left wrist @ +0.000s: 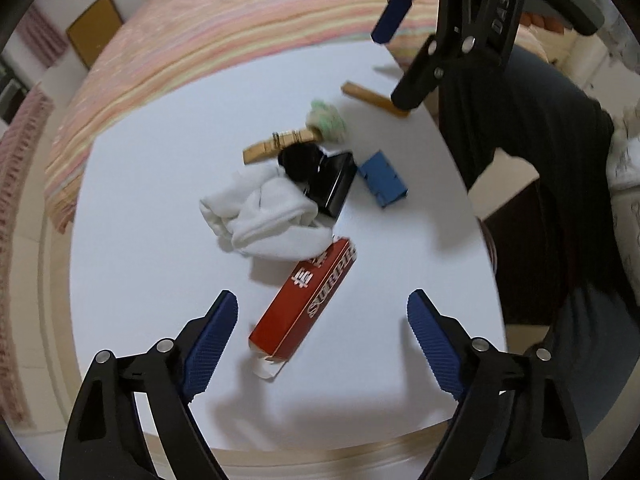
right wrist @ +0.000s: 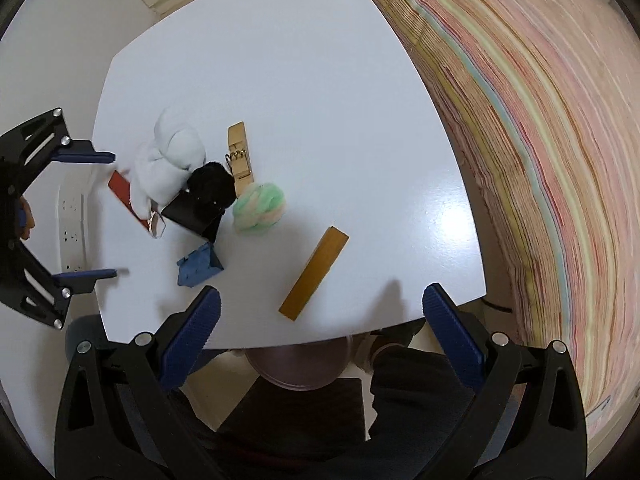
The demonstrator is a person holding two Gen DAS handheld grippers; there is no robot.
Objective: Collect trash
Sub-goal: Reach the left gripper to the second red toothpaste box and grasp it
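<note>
A pile lies on the white table (left wrist: 160, 240): a red carton (left wrist: 304, 300) with an open end, a crumpled white cloth (left wrist: 264, 216), a black box (left wrist: 334, 184), a black fuzzy lump (left wrist: 298, 160), a blue folded carton (left wrist: 382, 178), a green-pink fluff ball (left wrist: 326, 118), a wooden clip (left wrist: 276, 144) and a yellow-brown box (left wrist: 374, 100). My left gripper (left wrist: 322, 320) is open and empty, above the red carton. My right gripper (right wrist: 320, 316) is open and empty, above the table's near edge by the yellow-brown box (right wrist: 314, 274). The left gripper (right wrist: 114, 214) shows beside the red carton (right wrist: 132, 204).
A bed with a striped pink cover (right wrist: 540, 120) runs along the table's far side. A round stool top (right wrist: 298, 368) sits under the table edge by the person's dark clothing. A white power strip (right wrist: 72, 232) lies on the floor. A brown board (left wrist: 94, 28) leans on the wall.
</note>
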